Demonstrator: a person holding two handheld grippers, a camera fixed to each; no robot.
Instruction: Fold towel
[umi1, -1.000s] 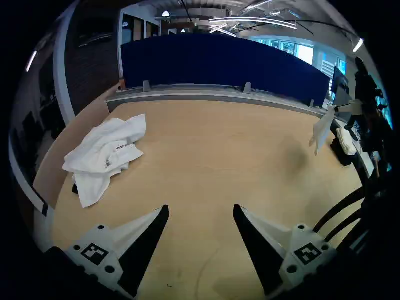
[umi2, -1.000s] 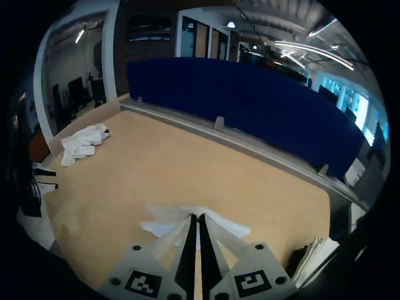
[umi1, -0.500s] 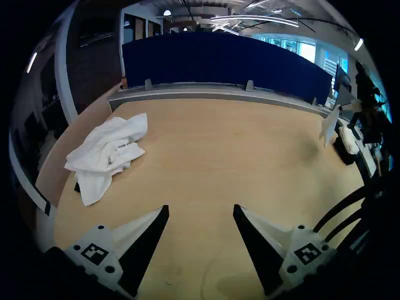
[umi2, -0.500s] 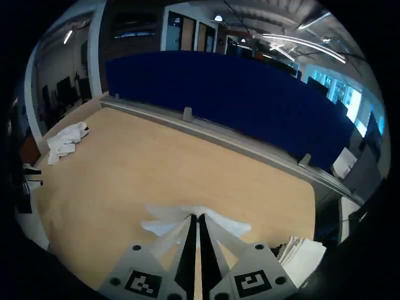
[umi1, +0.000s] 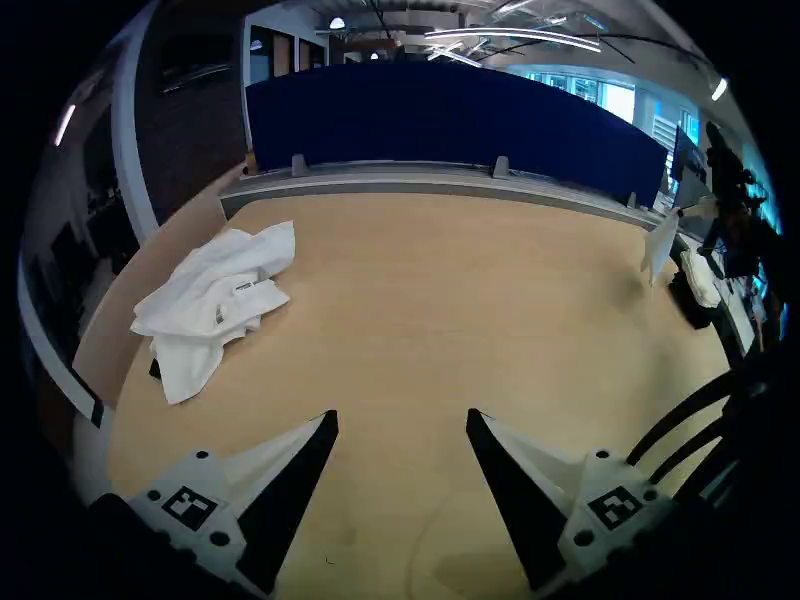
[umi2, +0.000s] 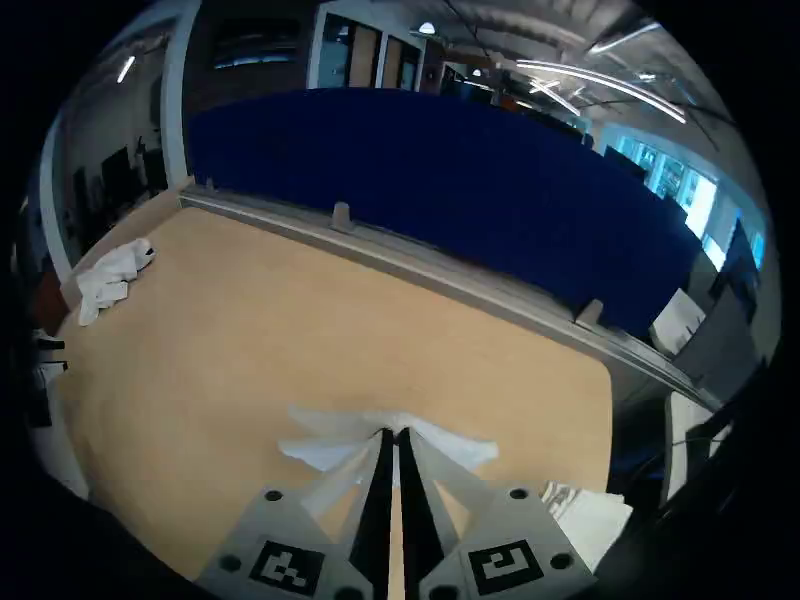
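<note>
Towel (umi2: 458, 450) is clamped in our right claw (umi2: 395, 432), both fingers pressed together on it. White cloth fans out to either side of the tips. Our left claw (umi1: 400, 412) stands apart, gripping nothing. Ahead-left of it, well apart, we see a crumpled white heap (umi1: 215, 300) on the wooden table (umi1: 450, 300). A blue partition (umi1: 450, 120) stands beyond.

white towel (umi1: 215, 305) | crumpled heap, lying on table (umi1: 430, 290) | second towel (umi2: 450, 447) | pinched, hanging
</note>
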